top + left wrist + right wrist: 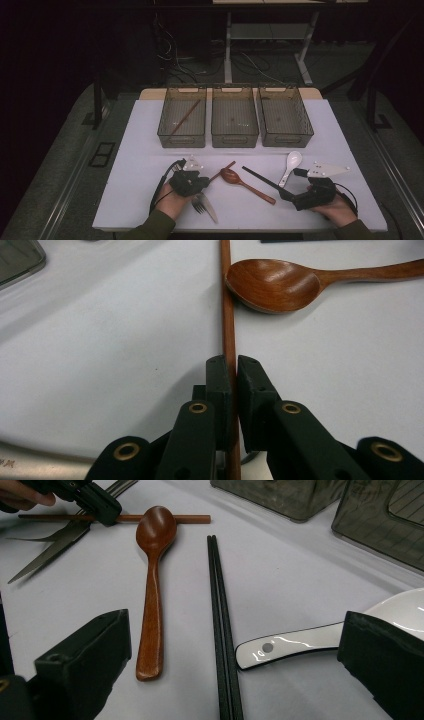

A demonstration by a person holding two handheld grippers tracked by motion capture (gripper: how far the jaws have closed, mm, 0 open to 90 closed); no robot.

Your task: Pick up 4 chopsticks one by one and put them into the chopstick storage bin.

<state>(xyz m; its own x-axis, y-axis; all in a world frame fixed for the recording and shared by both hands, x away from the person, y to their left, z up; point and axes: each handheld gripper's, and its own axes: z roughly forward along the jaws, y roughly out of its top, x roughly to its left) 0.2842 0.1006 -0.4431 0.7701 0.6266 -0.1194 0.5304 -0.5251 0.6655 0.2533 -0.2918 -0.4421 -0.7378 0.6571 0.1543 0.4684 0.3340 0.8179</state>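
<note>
Brown chopstick [229, 320] is pinched btwn our left gripper [233, 367] jaws, flat on the table [100, 350], wooden spoon [272, 284] touching it just ahead. Our right gripper [235, 645] gapes wide w/ black chopsticks [222, 630] btwn its jaws, gripping nothing.

From my high view the room is dim and nearly black around the pale counter [150, 130], which looks soft and low in contrast. My tool views are brighter: overhead glare streaks the wooden spoon [272, 284], shadows are soft, and near jaws blur.
</note>
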